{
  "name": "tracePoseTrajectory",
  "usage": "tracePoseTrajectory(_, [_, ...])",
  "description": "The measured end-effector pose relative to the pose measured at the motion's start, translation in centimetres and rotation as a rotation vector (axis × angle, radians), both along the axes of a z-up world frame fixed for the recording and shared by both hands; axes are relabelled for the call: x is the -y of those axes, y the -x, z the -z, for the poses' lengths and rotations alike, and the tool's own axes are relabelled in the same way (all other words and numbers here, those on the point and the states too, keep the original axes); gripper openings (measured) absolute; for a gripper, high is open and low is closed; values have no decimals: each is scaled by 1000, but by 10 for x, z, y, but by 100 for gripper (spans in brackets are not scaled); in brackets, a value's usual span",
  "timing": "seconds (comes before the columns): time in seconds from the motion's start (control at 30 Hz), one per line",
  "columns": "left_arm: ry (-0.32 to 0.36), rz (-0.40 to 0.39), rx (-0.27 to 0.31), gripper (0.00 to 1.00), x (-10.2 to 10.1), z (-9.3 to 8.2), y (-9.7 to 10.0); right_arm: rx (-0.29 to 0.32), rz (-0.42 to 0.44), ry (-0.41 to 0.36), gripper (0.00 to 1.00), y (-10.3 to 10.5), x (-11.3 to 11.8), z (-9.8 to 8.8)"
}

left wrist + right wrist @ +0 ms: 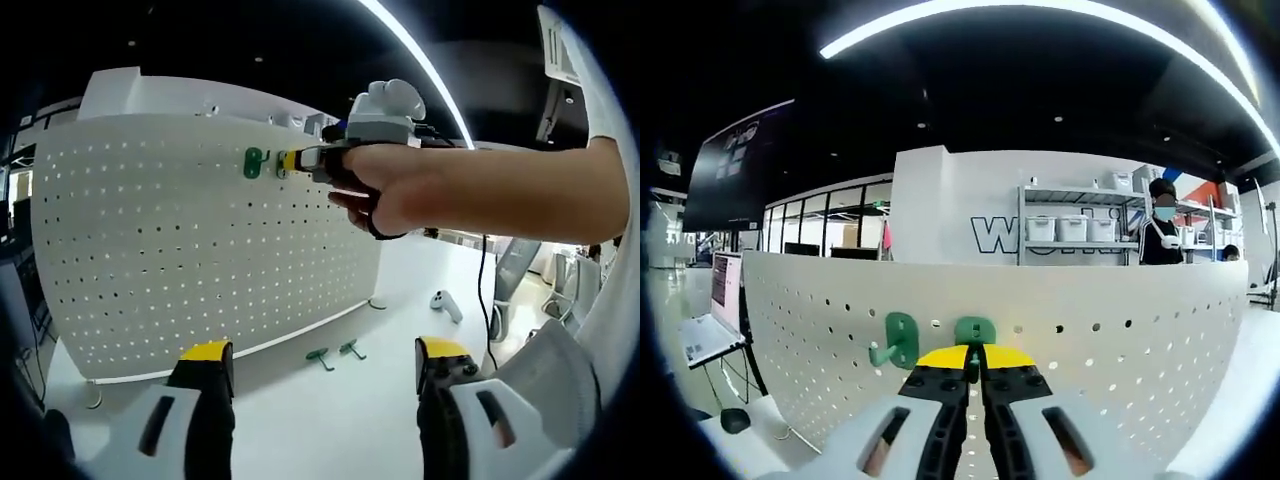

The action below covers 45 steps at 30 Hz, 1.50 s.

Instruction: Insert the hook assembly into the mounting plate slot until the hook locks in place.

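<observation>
Your right hand-held gripper [975, 362] was pinched nearly closed on a green hook [976, 331], pressing it against the white pegboard [1120, 330] straight ahead of its tips; a second green hook [898, 341] was already seated just to its left. Insertion was in hand, lock not yet confirmed by my reading. Your left hand-held gripper [325, 362] stood wide and empty, low over the bench [380, 420], with two spare hooks [335, 354] lying beyond its tips. Next: push square and firm until it seats.
</observation>
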<state>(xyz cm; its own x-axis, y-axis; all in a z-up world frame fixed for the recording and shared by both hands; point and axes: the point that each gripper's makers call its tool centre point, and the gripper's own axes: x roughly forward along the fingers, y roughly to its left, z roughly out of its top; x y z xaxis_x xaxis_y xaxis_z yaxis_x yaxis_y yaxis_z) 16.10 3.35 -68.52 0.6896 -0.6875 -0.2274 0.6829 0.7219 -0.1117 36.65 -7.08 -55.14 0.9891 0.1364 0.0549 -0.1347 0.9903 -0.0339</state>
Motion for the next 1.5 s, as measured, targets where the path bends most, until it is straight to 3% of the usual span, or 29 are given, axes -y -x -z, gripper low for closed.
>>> tracePoseTrajectory(0.07, [3,1,0,76,0,0,0,-1,19,31,1,0,0,-1])
tracePoseTrajectory(0.17, [7,5,2,76,2,-1,1,0,25,-24,1,0,0,0])
tracePoseTrajectory(0.4, [8,8,0,76,2,0,1,-6,33,-24,1,-1,1,1])
tracePoseTrajectory(0.93, [16,4,-6,76,2,3,-1,-18,-14,-51,5,2,0,3])
tracePoseTrajectory(1.23, [14,1,-1,76,0,1,-2,-18,-61,-46,13,5,-7,3])
tracePoseTrajectory(1.5, [15,-2,-8,76,0,3,-1,3,-104,1,28,15,-7,3])
